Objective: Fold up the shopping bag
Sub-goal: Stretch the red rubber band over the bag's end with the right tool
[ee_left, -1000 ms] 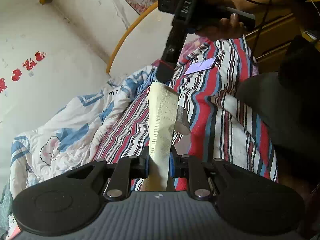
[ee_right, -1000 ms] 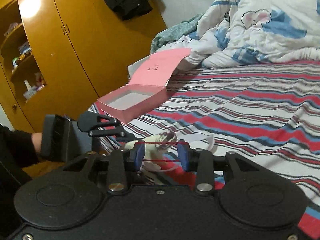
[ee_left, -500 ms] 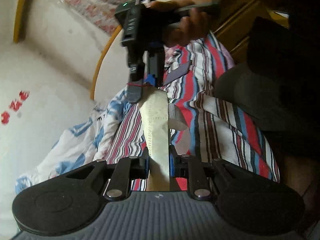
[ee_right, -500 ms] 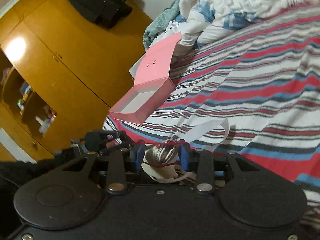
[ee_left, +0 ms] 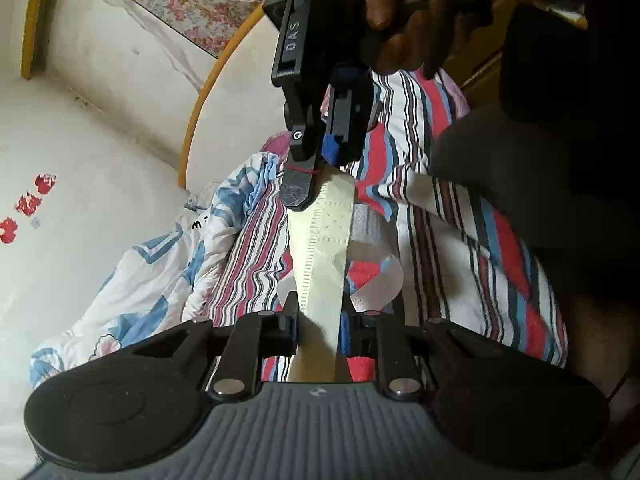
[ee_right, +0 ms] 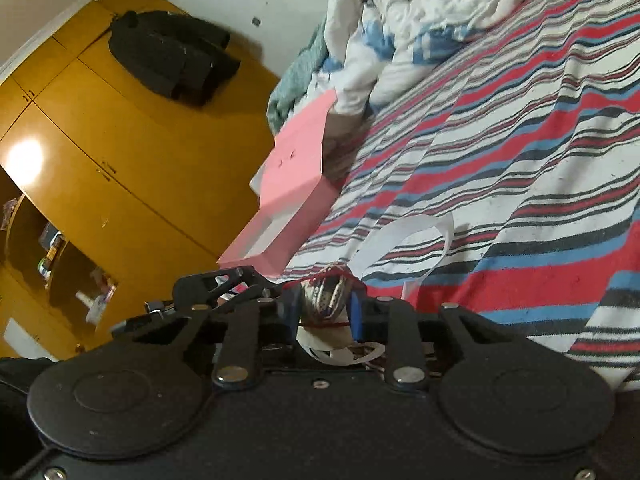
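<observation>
The shopping bag [ee_left: 324,248] is folded into a long cream strip that runs between my two grippers above the striped bed. My left gripper [ee_left: 319,328] has the near end between its blue pads, which still touch it as the jaws ease open. At the far end a hand [ee_left: 400,20] holds my right gripper [ee_left: 320,176], whose jaws are closing on the bag. The right wrist view shows that gripper [ee_right: 325,308] pinching the bunched end of the bag [ee_right: 326,298], with a red elastic band across its fingers. The bag's white handle loop [ee_right: 416,232] hangs onto the sheet.
A striped bedsheet [ee_right: 520,160] lies under the bag, with a crumpled blue-and-white quilt [ee_left: 160,248] beyond it. An open pink box [ee_right: 288,200] sits at the bed's edge by the yellow wardrobe [ee_right: 120,152]. The person's dark-clothed leg [ee_left: 540,180] fills the right side.
The right gripper has rolled, come down onto the far end of the bag, and its jaws have narrowed around it. The left gripper has rolled a little and kept the near end.
</observation>
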